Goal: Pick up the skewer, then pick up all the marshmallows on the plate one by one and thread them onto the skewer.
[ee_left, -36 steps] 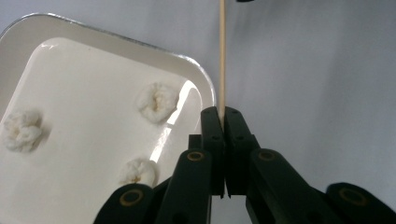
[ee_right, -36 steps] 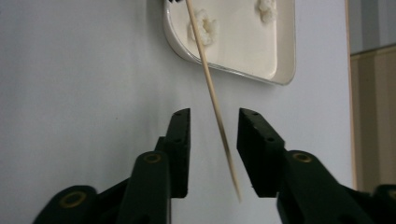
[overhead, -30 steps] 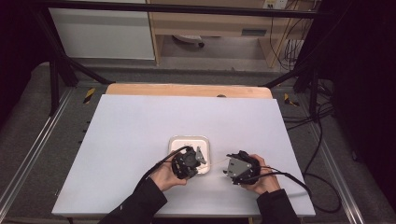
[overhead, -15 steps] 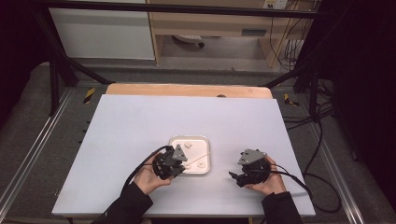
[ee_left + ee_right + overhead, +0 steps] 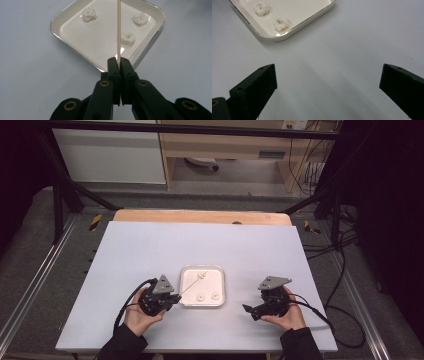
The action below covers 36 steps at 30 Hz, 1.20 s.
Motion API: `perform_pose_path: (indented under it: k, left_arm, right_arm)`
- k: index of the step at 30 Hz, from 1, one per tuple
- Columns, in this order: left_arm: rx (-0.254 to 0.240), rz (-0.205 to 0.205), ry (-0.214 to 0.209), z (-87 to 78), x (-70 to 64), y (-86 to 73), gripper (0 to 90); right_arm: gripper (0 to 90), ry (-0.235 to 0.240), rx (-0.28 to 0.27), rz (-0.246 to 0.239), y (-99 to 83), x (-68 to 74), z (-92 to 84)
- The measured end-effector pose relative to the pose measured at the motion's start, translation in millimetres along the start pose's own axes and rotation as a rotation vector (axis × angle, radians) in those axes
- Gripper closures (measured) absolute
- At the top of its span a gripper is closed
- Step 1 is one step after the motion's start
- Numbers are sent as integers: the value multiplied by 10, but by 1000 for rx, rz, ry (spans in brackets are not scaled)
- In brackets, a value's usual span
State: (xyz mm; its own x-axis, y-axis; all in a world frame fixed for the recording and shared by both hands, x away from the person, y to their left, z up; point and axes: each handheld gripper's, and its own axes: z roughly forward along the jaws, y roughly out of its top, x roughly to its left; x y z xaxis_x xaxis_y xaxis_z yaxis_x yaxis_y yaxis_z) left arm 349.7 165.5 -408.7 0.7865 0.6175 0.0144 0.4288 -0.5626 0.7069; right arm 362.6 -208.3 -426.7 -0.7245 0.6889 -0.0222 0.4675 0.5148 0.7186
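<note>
No legible text or labels

Two black handheld grippers, pretty chunky. Left gripper (image 5: 172, 300) and right gripper (image 5: 248, 310) each topped with a grey three-cornered plate, black cable looping off the back of both. Up close: matte black jaws, flat and blocky at the tips, on hinged black links with brass-coloured rivets at the pivots and small screw holes near the ends. Dark long sleeves down to the wrists.
</note>
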Motion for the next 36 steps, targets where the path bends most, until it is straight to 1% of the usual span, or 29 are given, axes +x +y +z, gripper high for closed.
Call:
perform_pose_path:
  k: [3,4,6,8,12,15,19,21,27,33,36]
  left_arm:
    - [-27,-17,15,-49,22,-83,884]
    - [-32,-22,19,-60,28,-112,884]
    - [-39,-33,29,-81,47,-173,884]
    - [-44,-47,33,-98,73,-231,884]
    - [-53,-72,37,-134,120,-318,884]
    - [-67,-81,46,-157,146,-362,884]
    - [-77,-84,50,-174,157,-412,884]
    - [-80,-86,51,-184,157,-437,884]
    - [-88,-101,34,-202,166,-502,884]
    - [-96,-105,35,-209,178,-533,884]
    - [-99,-107,36,-211,175,-538,884]
  right_arm:
    - [9,-3,0,15,57,24,8]
    - [8,-9,1,13,79,37,15]
    - [8,-6,1,11,122,64,28]
    - [8,5,-11,19,163,88,54]
    - [9,30,-34,49,248,124,126]
    - [8,27,-41,60,321,141,183]
    - [8,37,-60,88,427,162,261]
    - [8,38,-62,91,481,180,298]
    - [8,41,-78,99,645,211,408]
    - [8,49,-87,109,761,222,520]
    - [8,38,-83,110,810,216,578]
